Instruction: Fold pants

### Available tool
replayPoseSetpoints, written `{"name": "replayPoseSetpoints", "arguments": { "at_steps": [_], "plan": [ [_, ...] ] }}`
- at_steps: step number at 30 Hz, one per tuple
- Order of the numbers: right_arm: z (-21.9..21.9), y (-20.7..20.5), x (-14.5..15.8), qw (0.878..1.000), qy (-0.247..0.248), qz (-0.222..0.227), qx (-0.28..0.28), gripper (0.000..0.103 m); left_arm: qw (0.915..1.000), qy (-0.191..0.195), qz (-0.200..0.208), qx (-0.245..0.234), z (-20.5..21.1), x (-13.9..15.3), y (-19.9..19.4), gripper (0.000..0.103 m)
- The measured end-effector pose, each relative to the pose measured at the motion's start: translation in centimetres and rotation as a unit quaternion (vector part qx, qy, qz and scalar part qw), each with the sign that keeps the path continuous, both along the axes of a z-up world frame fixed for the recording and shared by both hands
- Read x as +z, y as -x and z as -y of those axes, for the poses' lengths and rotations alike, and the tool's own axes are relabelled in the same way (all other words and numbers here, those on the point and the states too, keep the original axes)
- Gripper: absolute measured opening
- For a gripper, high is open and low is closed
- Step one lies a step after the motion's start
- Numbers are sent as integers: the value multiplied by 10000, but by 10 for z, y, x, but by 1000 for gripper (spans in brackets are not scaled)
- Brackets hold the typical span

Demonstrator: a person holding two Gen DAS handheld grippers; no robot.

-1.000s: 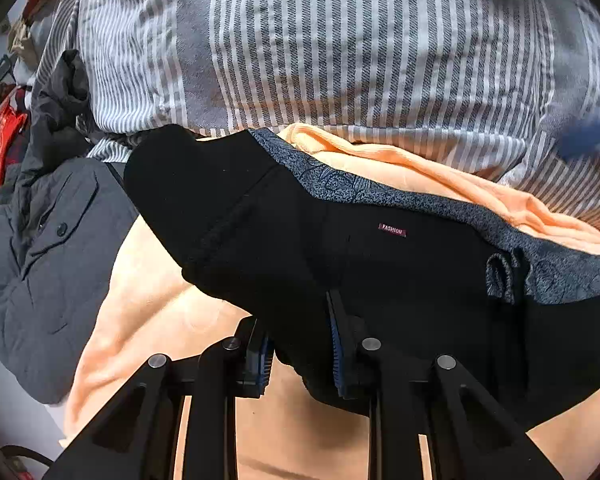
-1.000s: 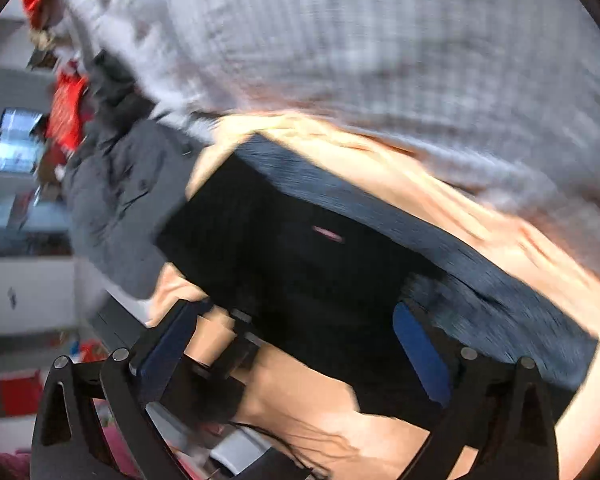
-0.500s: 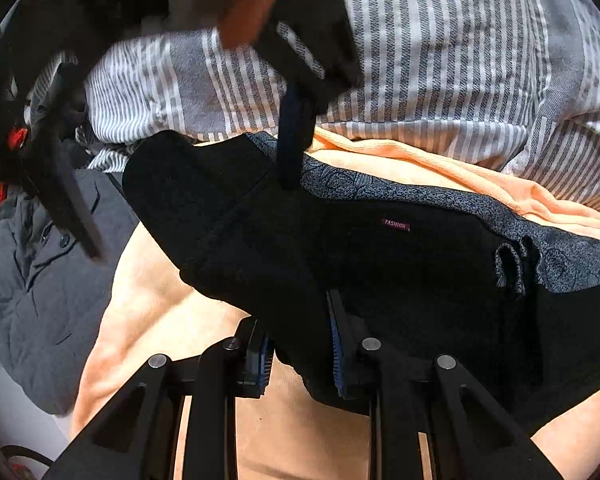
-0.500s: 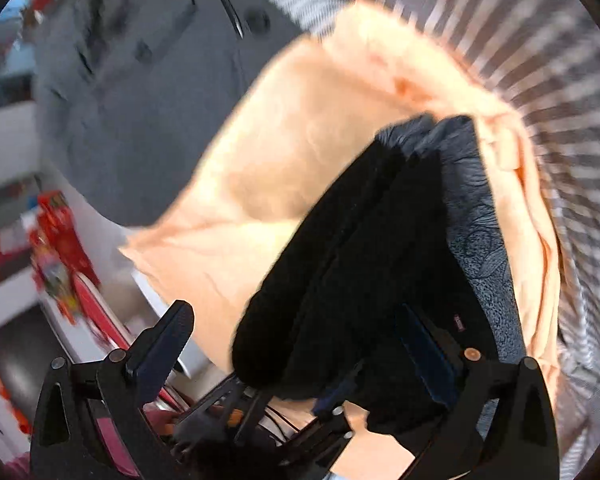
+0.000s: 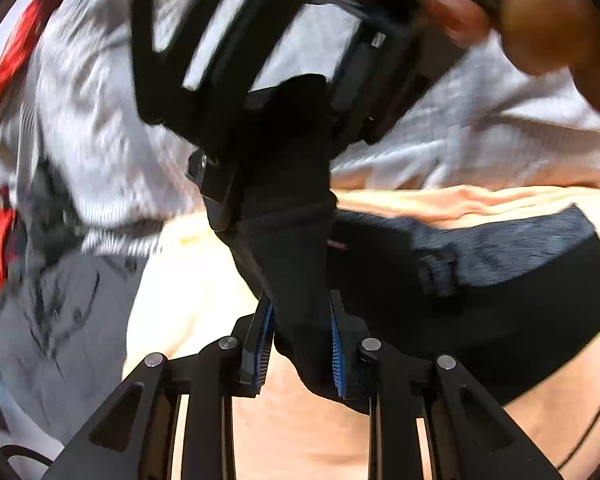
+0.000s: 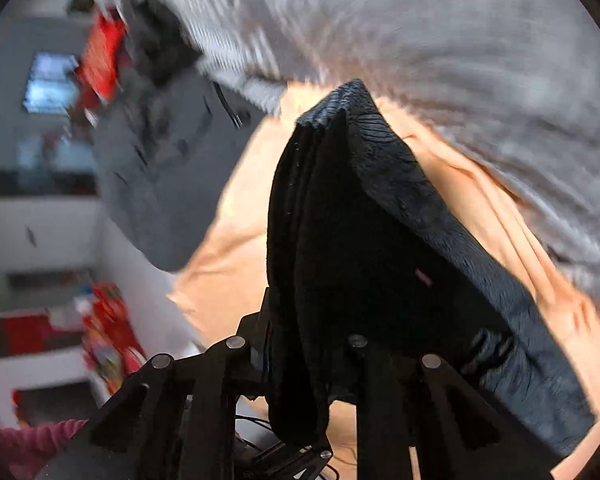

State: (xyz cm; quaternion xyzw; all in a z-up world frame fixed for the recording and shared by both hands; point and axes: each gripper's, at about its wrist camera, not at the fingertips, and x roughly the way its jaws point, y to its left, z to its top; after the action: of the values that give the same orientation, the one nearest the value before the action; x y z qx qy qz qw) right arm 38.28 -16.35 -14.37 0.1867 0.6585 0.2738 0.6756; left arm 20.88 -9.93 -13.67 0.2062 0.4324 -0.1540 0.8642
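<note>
Black pants (image 5: 480, 312) with grey patterned waistband (image 5: 512, 236) — folded, bunched fold lifted upright, rest draped over peach blanket (image 5: 188, 288); small red label (image 6: 423, 277) below waistband.

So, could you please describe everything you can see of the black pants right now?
The black pants look like soft knit fabric with a patterned grey-blue waistband, a drawstring and a small red label. They are bunched in layered folds, partly lifted off the peach blanket. The left gripper is shut on a fold between its blue-padded fingers, and the right gripper clamps another bunch; each shows in the other's view.
</note>
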Motion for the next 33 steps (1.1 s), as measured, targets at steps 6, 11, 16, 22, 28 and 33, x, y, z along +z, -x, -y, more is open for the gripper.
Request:
{"name": "replayPoseSetpoints", "arguments": {
  "at_steps": [6,11,16,22,28,33],
  "plan": [
    [102,76,28,9864,-974,450,-1247,19,9957,-104,117,-916,59,34,33,27],
    [186,154,17,9609,-1470,653,-2254,19,9815,-369,61,-1875,131,40,77,27],
    [264,233,-35,9319,-1709,487,-3163,19,9609,-809,-210,-2638,194,5,116,27],
    [304,284,-114,9162,-1659,-12,-3647,19,9397,-1570,-520,-2994,226,-60,141,33],
    [312,299,-120,9120,-1441,-164,-3838,25,9392,-1481,-858,-2978,208,-43,146,54],
    [333,283,-73,9228,-253,292,-3832,60,9737,-737,-1100,-1856,155,-7,95,62]
  ]
}}
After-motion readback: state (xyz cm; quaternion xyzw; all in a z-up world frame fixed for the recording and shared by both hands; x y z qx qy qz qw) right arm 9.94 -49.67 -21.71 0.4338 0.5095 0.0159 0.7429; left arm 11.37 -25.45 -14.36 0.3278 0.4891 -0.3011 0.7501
